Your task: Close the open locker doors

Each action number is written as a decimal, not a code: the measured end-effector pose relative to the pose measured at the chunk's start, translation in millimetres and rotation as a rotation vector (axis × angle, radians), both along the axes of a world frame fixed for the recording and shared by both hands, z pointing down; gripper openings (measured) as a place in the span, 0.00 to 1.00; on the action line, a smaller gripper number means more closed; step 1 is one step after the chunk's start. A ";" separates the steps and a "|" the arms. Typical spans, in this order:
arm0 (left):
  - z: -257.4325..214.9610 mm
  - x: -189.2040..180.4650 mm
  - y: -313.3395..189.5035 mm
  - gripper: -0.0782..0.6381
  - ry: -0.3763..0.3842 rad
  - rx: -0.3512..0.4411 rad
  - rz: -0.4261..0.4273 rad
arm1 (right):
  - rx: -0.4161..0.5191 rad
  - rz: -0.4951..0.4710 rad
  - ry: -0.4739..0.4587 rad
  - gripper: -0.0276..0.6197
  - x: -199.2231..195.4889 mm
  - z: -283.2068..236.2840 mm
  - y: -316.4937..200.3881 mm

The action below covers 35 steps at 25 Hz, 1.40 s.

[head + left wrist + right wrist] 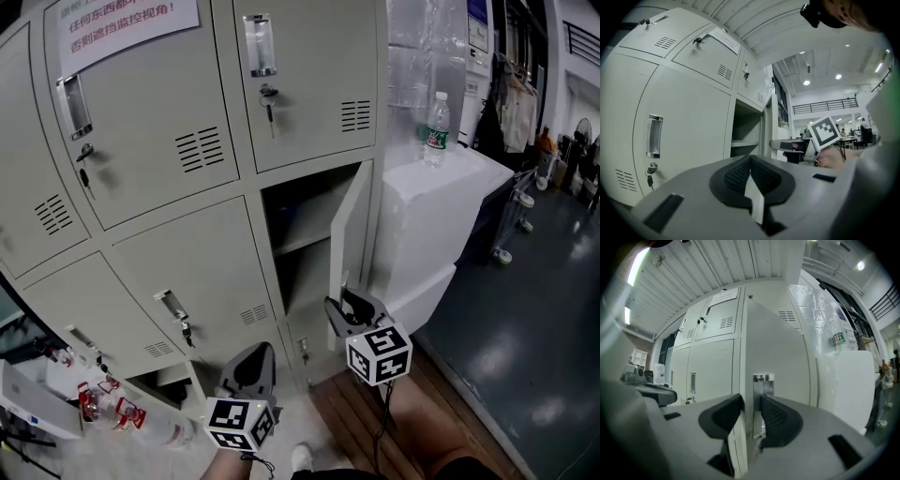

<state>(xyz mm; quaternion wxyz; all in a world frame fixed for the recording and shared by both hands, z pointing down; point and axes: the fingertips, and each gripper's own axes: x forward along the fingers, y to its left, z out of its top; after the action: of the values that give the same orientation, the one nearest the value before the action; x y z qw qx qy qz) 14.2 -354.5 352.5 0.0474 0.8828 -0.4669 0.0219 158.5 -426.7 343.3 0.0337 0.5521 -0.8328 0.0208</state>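
Task unfinished — lower-right locker door [349, 234] stands ajar, right gripper [751, 414] fingers apart astride its free edge, left gripper [751, 164] fingers closed on nothing — closing swing left to do

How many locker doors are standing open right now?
1: the lower-right door, swung out, its edge between the right gripper's open jaws. A dark gap at the lower left may be another open compartment; I can't tell.

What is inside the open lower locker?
The open locker shows one shelf and no visible items; its dark back and the part behind the open door cannot be seen.
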 end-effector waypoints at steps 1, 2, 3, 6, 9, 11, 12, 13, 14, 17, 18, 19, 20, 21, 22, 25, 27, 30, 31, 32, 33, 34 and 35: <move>0.4 -2.6 -0.8 0.12 0.000 -0.001 -0.004 | 0.000 -0.005 -0.001 0.25 -3.4 -0.1 -2.2; 0.9 -5.0 -1.5 0.12 0.000 -0.002 -0.008 | 0.000 -0.010 -0.001 0.25 -6.5 -0.1 -4.3; 1.5 -7.2 -2.1 0.12 0.000 -0.003 -0.011 | 0.000 -0.015 -0.001 0.25 -9.5 0.0 -6.2; 3.5 -13.1 -4.4 0.12 -0.003 -0.007 -0.019 | 0.005 -0.025 0.001 0.25 -17.3 -0.2 -12.1; 6.5 -17.6 -7.9 0.12 -0.008 -0.012 -0.025 | 0.010 -0.026 0.002 0.25 -24.8 -0.3 -18.8; 8.8 -19.9 -10.1 0.12 -0.011 -0.017 -0.028 | 0.011 -0.023 0.004 0.25 -30.0 0.1 -23.6; 9.5 -21.0 -11.2 0.12 -0.012 -0.019 -0.030 | 0.010 -0.023 0.006 0.25 -32.5 0.3 -26.2; 10.0 -22.1 -12.5 0.12 -0.012 -0.020 -0.031 | 0.008 -0.026 0.007 0.24 -35.1 0.3 -28.8; 10.3 -23.6 -13.9 0.12 -0.012 -0.021 -0.033 | 0.007 -0.030 0.008 0.24 -37.6 0.1 -31.5; 11.2 -28.4 -18.6 0.12 -0.009 -0.023 -0.037 | 0.007 -0.038 0.012 0.23 -45.0 -0.4 -39.7; 11.7 -30.0 -20.2 0.12 -0.009 -0.024 -0.038 | 0.008 -0.039 0.013 0.23 -47.3 -0.3 -42.6; 12.5 -31.7 -21.7 0.12 -0.008 -0.025 -0.040 | 0.009 -0.040 0.014 0.23 -49.7 -0.3 -45.7; 13.6 -33.6 -23.4 0.12 -0.007 -0.027 -0.042 | 0.010 -0.042 0.014 0.23 -52.2 -0.1 -48.8; 14.9 -35.5 -25.1 0.12 -0.005 -0.030 -0.044 | 0.011 -0.044 0.015 0.23 -54.8 0.0 -52.0; 16.4 -37.2 -26.9 0.12 -0.004 -0.033 -0.046 | 0.011 -0.045 0.015 0.22 -57.3 0.2 -55.3; 20.3 -41.7 -33.1 0.12 0.000 -0.040 -0.051 | 0.013 -0.050 0.014 0.22 -63.9 0.0 -65.7; 22.5 -44.0 -36.4 0.12 -0.001 -0.042 -0.054 | 0.013 -0.052 0.014 0.22 -67.7 -0.1 -72.0; 25.4 -46.8 -40.3 0.12 -0.001 -0.048 -0.057 | 0.011 -0.059 0.014 0.21 -72.3 0.3 -79.8; 26.2 -47.5 -41.5 0.12 -0.001 -0.050 -0.057 | 0.010 -0.062 0.014 0.21 -73.7 0.5 -82.2; 26.9 -48.1 -42.8 0.12 -0.001 -0.051 -0.057 | 0.010 -0.065 0.014 0.21 -75.0 0.7 -84.7; 27.5 -48.6 -44.0 0.12 -0.002 -0.052 -0.057 | 0.010 -0.067 0.013 0.21 -76.2 0.7 -87.0; 28.1 -49.2 -45.4 0.12 -0.003 -0.053 -0.057 | 0.010 -0.069 0.013 0.21 -77.3 0.8 -89.4; 28.7 -49.9 -46.8 0.12 -0.003 -0.054 -0.057 | 0.011 -0.071 0.013 0.21 -78.5 0.7 -91.6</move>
<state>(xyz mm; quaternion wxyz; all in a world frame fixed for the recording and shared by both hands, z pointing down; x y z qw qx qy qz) -35.6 -401.2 381.2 0.0712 0.8674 -0.4913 0.0347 80.0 -518.4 344.0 0.0370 0.5225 -0.8518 0.0114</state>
